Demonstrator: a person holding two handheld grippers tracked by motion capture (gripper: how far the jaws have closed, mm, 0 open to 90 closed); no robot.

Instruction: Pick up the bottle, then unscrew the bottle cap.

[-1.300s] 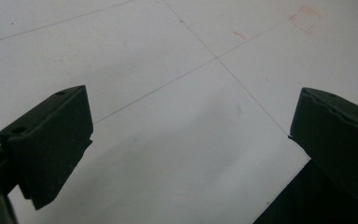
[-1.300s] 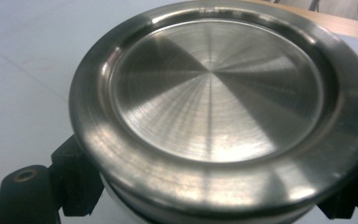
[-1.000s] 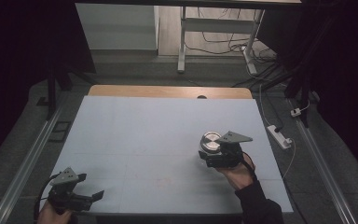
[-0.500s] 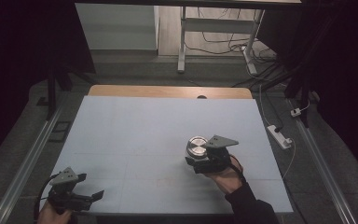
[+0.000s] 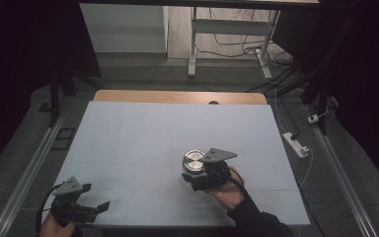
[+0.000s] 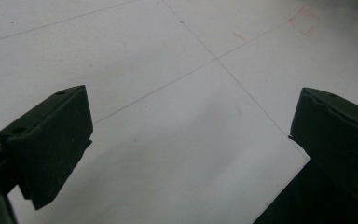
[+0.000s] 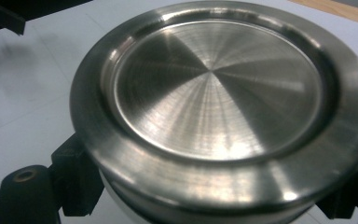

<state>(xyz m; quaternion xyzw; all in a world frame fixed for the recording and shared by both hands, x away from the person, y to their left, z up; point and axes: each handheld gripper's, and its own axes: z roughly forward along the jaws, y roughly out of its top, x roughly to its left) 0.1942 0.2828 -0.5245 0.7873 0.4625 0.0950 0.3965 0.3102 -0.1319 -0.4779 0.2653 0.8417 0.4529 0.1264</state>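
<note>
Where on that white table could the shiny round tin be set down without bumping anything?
Almost anywhere. The white table is bare from the wooden strip at its far edge down to the two grippers. Only two spots are taken: the right gripper, shut on the metal tin, right of centre, and the open left gripper at the near left corner.

Left gripper (image 5: 81,210): black body, grey three-cornered plate on top, black cable trailing from rear. Jaws: blocky matte-black pads, two small round holes on one, wavy moulded edge on the other. Right gripper (image 5: 197,175): same black build, same grey plate. Dark long sleeve (image 5: 251,219) over right forearm.
</note>
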